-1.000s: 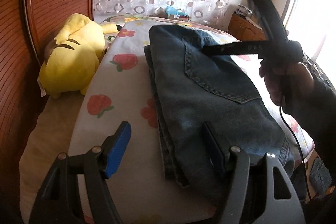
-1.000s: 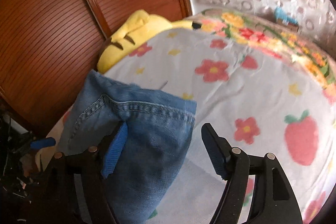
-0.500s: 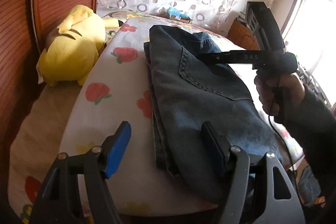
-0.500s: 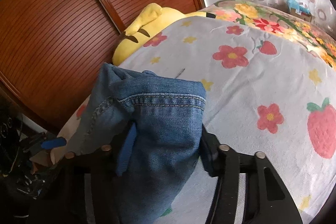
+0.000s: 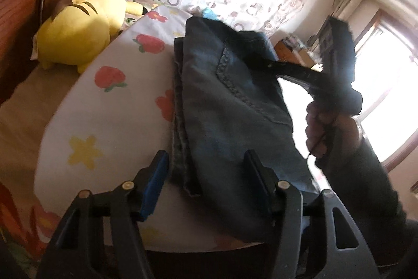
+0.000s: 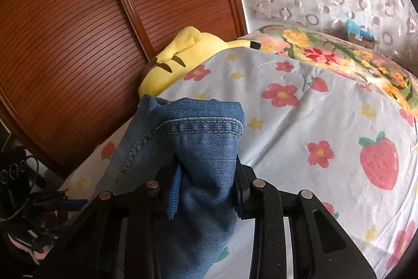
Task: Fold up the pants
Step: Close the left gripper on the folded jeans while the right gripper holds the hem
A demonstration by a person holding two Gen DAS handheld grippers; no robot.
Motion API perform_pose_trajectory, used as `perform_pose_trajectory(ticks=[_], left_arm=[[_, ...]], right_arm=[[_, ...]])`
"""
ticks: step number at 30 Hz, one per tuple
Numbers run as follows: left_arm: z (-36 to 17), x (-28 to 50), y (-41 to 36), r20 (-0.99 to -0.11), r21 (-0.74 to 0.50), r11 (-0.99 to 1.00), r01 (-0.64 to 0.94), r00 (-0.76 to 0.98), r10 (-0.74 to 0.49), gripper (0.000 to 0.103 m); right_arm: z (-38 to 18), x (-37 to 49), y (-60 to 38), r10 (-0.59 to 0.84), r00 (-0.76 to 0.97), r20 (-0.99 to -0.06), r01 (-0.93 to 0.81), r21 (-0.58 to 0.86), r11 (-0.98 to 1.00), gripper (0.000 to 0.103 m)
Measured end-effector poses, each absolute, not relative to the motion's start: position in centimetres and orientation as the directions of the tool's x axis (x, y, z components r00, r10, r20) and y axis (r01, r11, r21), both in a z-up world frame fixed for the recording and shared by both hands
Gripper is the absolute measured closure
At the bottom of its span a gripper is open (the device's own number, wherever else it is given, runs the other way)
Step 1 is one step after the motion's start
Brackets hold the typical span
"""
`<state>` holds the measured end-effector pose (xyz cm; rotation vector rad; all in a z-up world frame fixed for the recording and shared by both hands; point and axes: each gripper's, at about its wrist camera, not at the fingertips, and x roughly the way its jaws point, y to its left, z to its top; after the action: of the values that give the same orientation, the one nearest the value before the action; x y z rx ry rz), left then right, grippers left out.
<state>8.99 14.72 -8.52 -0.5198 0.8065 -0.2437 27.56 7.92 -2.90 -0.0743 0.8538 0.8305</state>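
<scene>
A: Since the jeans (image 5: 230, 106) lie folded in layers on the bed (image 5: 109, 106), how will they handle?

B: Heavy, limp denim, I'd judge; the stacked layers may slide apart. The right gripper (image 6: 206, 190) is closing, its pads already pinching a bunched end of the jeans.

A: And the left gripper (image 5: 206, 182)?

B: Closing too, jaws astride the near edge, not yet pressing. Take that thick seamed edge, all layers together.

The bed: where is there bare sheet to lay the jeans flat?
Free: the printed sheet between the jeans and the floral quilt. Also the strip between jeans and yellow plush toy. Crowded: the plush's corner by the wooden doors.
</scene>
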Motion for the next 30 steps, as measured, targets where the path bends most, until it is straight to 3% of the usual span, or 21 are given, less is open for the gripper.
perform_pose_trajectory(ticks=[9,10,12,15,18,30], left_arm=[[-8.3,9.7,14.3,-0.633,-0.531,0.847,0.01,0.66,-0.405,0.045],[-8.3,9.7,14.2,-0.634,-0.527,0.85,0.01,0.661,-0.401,0.048],[-8.1,9.4,13.9,-0.637,-0.506,0.862,0.015,0.668,-0.385,0.069],[-7.8,9.2,13.8,-0.635,-0.489,0.872,0.027,0.674,-0.377,0.086],[-7.1,8.9,14.0,-0.623,-0.481,0.876,0.037,0.689,-0.371,0.097],[-1.6,9.6,16.2,-0.537,-0.442,0.893,0.088,0.771,-0.342,0.102]], right_arm=[[-3.8,27.9,7.6,0.614,0.372,-0.696,-0.658,0.269,0.703,0.073],[-3.7,27.9,7.5,0.617,0.373,-0.693,-0.657,0.272,0.703,0.073],[-3.2,27.6,7.4,0.632,0.381,-0.675,-0.664,0.275,0.695,0.073],[-1.9,26.8,7.1,0.665,0.396,-0.633,-0.678,0.287,0.677,0.076],[-0.2,26.1,7.2,0.691,0.408,-0.597,-0.691,0.293,0.661,0.076],[8.6,24.3,8.7,0.747,0.452,-0.488,-0.758,0.231,0.61,0.077]])
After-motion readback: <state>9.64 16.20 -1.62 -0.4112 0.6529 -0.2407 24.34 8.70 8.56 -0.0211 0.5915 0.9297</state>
